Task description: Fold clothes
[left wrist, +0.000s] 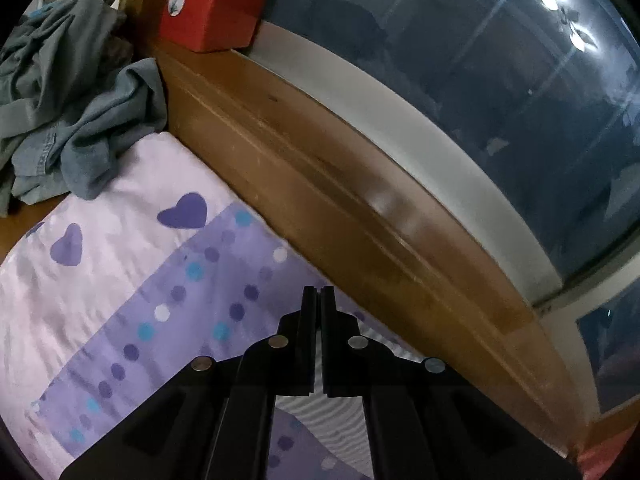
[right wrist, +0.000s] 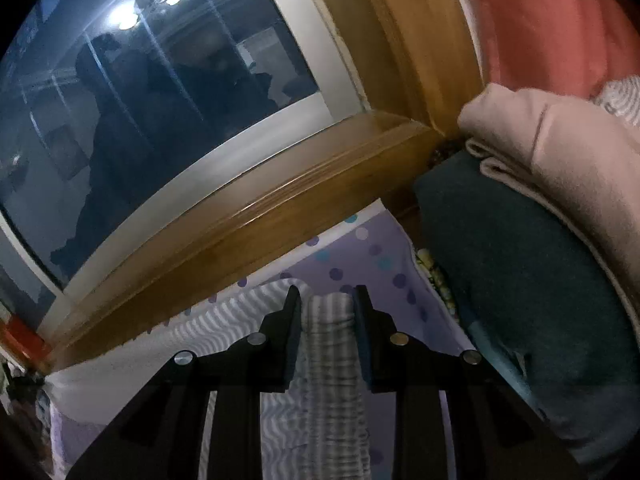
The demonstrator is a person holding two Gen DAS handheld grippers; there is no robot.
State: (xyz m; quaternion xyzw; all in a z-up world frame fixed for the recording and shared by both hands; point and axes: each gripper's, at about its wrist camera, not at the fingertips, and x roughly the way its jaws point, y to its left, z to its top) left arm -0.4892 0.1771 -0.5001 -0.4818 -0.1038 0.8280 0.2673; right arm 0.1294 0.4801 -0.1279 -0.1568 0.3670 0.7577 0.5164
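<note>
1. My left gripper [left wrist: 319,290] has its two black fingers pressed together, with only a hairline slit between them. I see no cloth pinched at the tips; whether a thin edge is caught lower down I cannot tell.
2. Under the left gripper lies the bedsheet [left wrist: 100,280], pale lilac with purple hearts and a darker purple band dotted in blue, white and violet.
3. A small patch of the grey-and-white striped garment [left wrist: 320,420] shows behind the left fingers, low in that view.
4. At the far end of the sheet sits a crumpled pile of grey-blue clothes [left wrist: 68,112], well apart from my left gripper.
5. A red box [left wrist: 212,0] stands on the wooden ledge [left wrist: 320,184] beside the dark window [left wrist: 480,80].
6. My right gripper [right wrist: 326,300] is clamped on a bunched fold of the striped garment [right wrist: 332,344], which fills the gap between the fingers and trails down toward the camera.
7. The rest of the garment spreads over the dotted sheet to the left of the right gripper, close under the ledge.
8. To the right is a stack of folded bedding: a dark teal blanket [right wrist: 520,280] with a beige blanket [right wrist: 560,168] on top.
</note>
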